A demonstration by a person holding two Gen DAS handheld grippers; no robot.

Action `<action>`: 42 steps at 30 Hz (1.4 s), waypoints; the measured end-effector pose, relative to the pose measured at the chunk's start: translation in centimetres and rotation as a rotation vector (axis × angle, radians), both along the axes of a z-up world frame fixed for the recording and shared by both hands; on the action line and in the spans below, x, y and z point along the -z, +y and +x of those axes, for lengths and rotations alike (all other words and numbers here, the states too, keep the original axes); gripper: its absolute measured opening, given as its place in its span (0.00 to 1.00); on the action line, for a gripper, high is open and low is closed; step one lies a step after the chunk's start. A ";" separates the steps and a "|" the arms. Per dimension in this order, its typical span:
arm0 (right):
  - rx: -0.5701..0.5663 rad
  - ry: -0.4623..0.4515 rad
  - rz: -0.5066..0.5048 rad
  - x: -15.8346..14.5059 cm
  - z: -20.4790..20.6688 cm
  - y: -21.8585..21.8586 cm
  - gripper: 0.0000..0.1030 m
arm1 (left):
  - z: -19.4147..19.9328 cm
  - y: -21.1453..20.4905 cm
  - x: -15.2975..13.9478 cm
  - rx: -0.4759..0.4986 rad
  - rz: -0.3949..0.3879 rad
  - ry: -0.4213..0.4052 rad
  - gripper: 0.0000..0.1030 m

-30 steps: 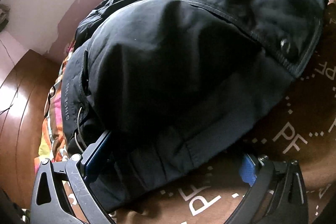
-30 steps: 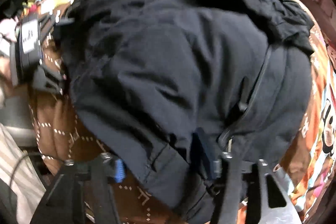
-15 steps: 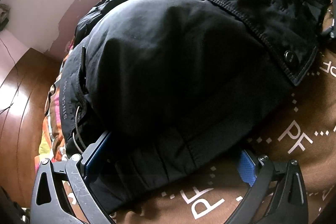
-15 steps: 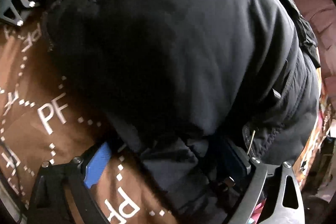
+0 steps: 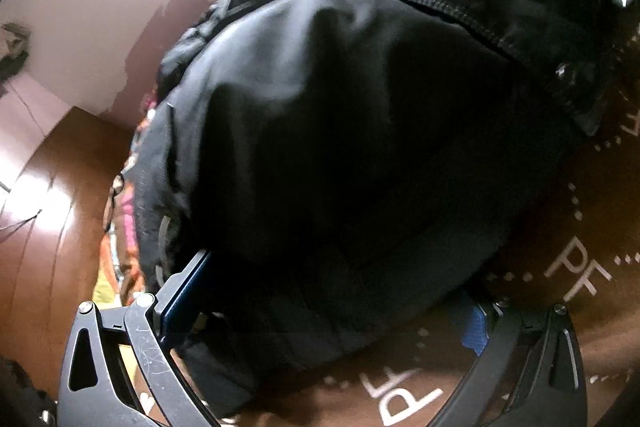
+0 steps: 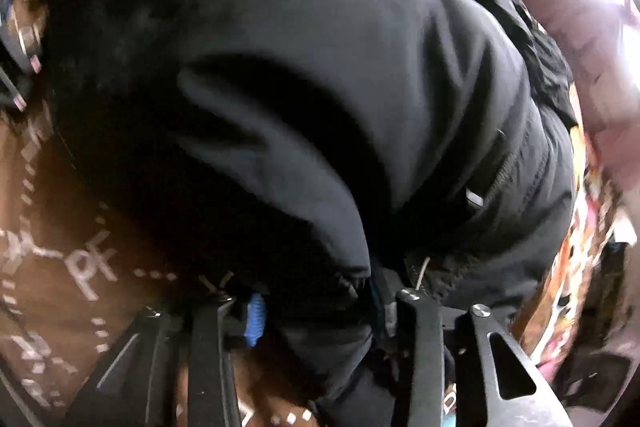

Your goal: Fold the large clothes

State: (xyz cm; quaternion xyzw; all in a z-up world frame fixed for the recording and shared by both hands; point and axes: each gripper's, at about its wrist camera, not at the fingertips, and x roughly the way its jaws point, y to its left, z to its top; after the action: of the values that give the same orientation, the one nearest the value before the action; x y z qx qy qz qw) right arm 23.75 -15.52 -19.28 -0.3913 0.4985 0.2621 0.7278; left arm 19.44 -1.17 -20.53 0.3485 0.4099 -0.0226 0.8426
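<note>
Lying bunched on the brown blanket [image 5: 580, 347] with its pale "PF" lettering, the black jacket [image 5: 360, 127] filled most of the left wrist view, a stitched seam and a snap button showing toward its far right edge. The left gripper [image 5: 332, 311] stood wide, its left pad tucked against the jacket's near hem and its right pad beside the cloth over the blanket; the hem lay between the fingers, but nothing was pinched. Beyond the jacket, a pink wall [image 5: 100, 7] and wooden boards showed to the left.

Seen from the right wrist, the jacket [image 6: 320, 87] again covered the view, heaped in thick folds with a zip near its right edge. The right gripper [image 6: 316, 311] had just been closing, its jaws narrow, and a fold of the jacket's near hem was clamped between them. The blanket [image 6: 80, 287] lay left of the jacket.

Judging by the lumpy heap, the fold was barely begun: one corner was taken, the other remained to be seized, and the flattening and doubling over were all left.
</note>
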 end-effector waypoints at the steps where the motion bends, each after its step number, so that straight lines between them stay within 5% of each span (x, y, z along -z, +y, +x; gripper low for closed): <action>1: 0.006 0.014 0.022 -0.7 0.7 -0.3 0.29 | 0.0 0.0 -0.2 0.001 0.004 -0.014 0.98; 5: 0.067 0.063 0.168 -5.2 1.8 -1.1 0.25 | 0.0 -0.2 -1.2 0.009 0.017 -0.055 0.86; 11: 0.094 0.037 0.315 -11.3 2.9 -0.7 0.18 | 0.0 -0.6 -4.0 0.053 0.063 -0.095 0.48; 16: 0.093 -0.021 0.379 -14.6 4.5 -0.8 0.13 | 1.4 0.1 -7.6 0.040 0.011 -0.058 0.16; 21: 0.110 -0.067 0.440 -16.4 5.7 -1.9 0.13 | 3.5 0.2 -12.3 0.006 -0.067 -0.048 0.09; 29: 0.137 -0.005 0.514 -16.1 6.6 -3.1 0.14 | 5.7 0.0 -16.4 -0.027 -0.114 -0.059 0.06; 32: 0.131 0.056 0.553 -15.6 6.5 -3.7 0.25 | 7.1 0.4 -17.7 -0.048 -0.146 -0.071 0.06; 37: 0.085 0.140 0.610 -14.4 5.1 -4.1 0.67 | 9.8 0.5 -19.9 -0.081 -0.218 -0.100 0.06; 42: -0.007 0.108 0.551 -13.3 2.8 -2.4 0.78 | 11.6 0.5 -21.1 -0.092 -0.266 -0.123 0.06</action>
State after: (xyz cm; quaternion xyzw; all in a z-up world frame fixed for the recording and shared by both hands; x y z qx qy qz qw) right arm 26.53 -17.93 -6.01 -0.1660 0.4452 0.4104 0.7783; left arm 31.04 -0.70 0.56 0.2155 0.3666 -0.0166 0.9049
